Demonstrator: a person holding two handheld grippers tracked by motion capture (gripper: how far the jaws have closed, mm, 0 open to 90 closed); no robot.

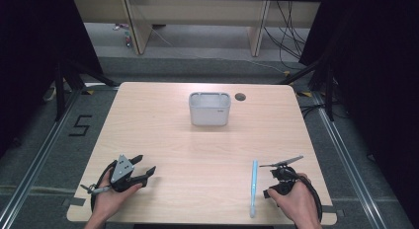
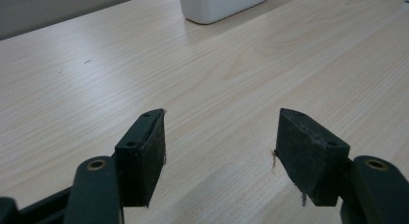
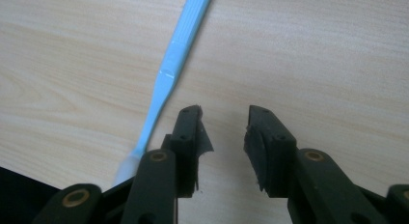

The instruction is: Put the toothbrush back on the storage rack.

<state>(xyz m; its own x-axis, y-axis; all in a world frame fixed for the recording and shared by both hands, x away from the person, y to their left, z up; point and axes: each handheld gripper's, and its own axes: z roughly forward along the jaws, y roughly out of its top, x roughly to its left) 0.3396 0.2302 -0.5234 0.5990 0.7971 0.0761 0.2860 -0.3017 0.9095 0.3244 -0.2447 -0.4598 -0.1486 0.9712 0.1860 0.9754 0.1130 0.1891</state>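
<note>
Since the light, stiff, slim blue toothbrush [image 1: 254, 187] lies flat just left of your empty, part-spread right gripper [image 3: 224, 132], pinch its ribbed handle; left gripper [image 2: 219, 154] gapes wide, empty.

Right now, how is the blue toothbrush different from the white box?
The toothbrush is light blue, long and thin; the box is white, squat and open on top. The toothbrush lies flat near the right gripper; the box stands upright at the far middle. Both rest untouched on the table.
</note>
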